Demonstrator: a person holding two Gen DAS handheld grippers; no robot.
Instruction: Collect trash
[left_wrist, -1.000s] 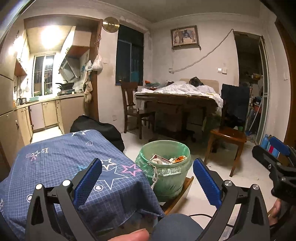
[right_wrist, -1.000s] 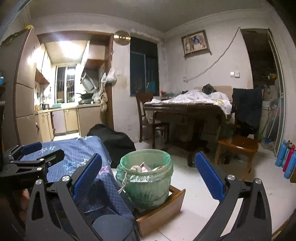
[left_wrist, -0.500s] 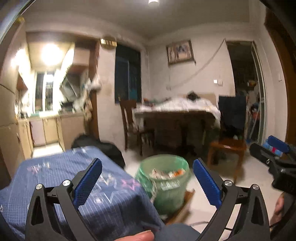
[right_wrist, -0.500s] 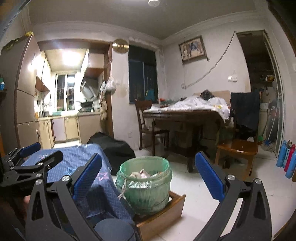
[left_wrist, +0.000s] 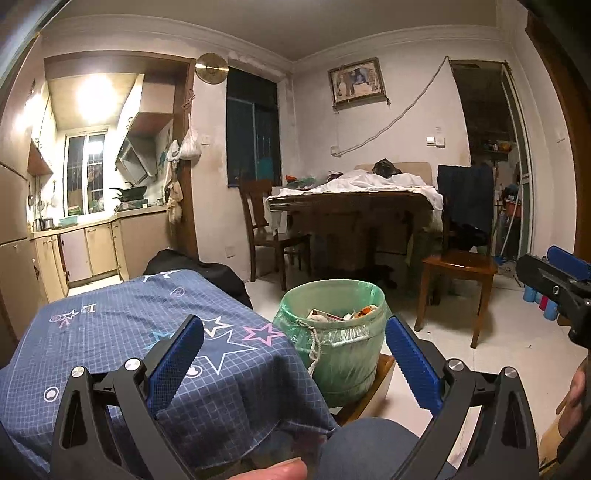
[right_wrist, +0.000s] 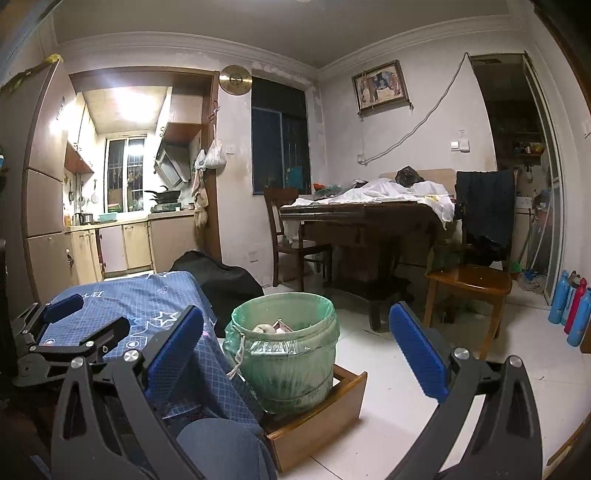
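Note:
A green-lined trash bin stands on the floor in a wooden drawer, with paper and packaging scraps inside. It also shows in the right wrist view. My left gripper is open and empty, held above the blue star-patterned tablecloth and short of the bin. My right gripper is open and empty, also short of the bin. Each gripper shows at the edge of the other's view: the right one and the left one.
A dark wooden dining table with white cloth stands at the back, with wooden chairs beside it. A black bag lies by the wall. Coloured bottles stand at the right. The kitchen opens at the left.
Both views tilted up about half a second ago and have come back down. The grippers stay open and empty.

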